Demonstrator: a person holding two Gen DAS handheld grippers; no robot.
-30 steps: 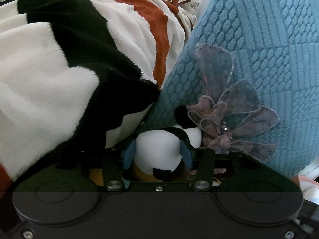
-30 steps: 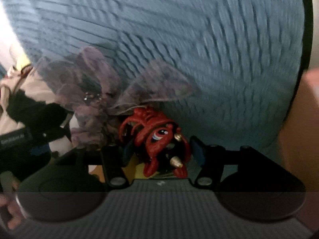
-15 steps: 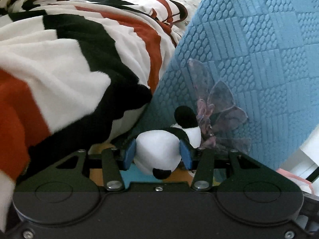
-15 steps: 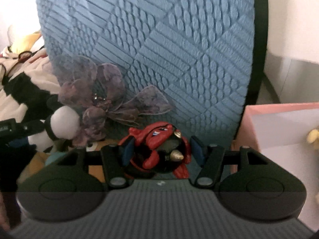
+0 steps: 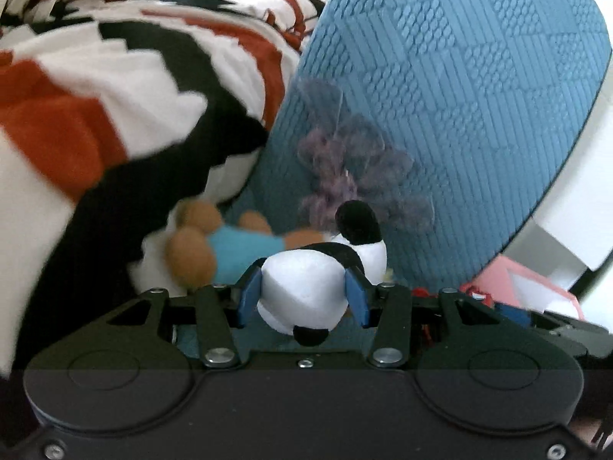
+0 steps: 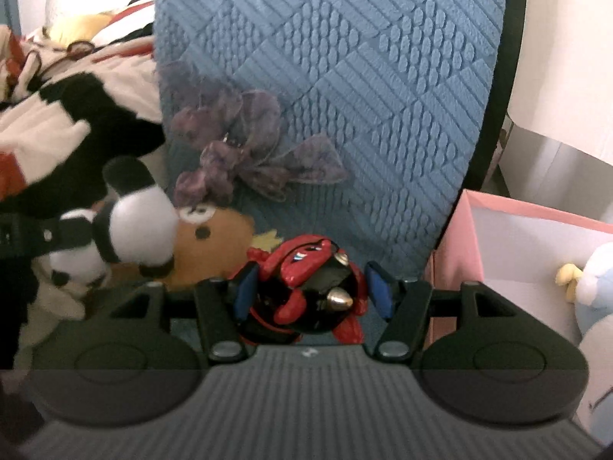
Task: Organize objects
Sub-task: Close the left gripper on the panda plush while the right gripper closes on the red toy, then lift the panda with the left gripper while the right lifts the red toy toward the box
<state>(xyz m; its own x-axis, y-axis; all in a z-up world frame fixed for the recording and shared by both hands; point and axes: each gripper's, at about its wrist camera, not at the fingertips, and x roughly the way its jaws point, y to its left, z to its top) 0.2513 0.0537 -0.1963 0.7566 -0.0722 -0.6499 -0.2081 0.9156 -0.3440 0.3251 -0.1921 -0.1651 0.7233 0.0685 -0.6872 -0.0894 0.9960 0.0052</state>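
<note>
My left gripper (image 5: 303,299) is shut on a black and white panda plush (image 5: 318,287), held above the bed; the panda also shows in the right wrist view (image 6: 134,226). My right gripper (image 6: 310,295) is shut on a red and black toy figure (image 6: 306,287) with silver spikes. A brown bear plush in a teal shirt (image 5: 226,249) lies beneath, against a blue textured cushion (image 5: 459,96); its face shows in the right wrist view (image 6: 214,245). A purple organza bow (image 6: 245,153) rests on the cushion.
A striped white, black and rust blanket (image 5: 95,115) covers the bed at left. A pink box (image 6: 517,237) stands at the right, with a pale blue and white plush (image 6: 597,291) inside it. A white wall lies behind.
Both grippers have lifted and pulled back from the cushion with their toys. The brown bear plush has come into view below. The pink box now shows more fully at right.
</note>
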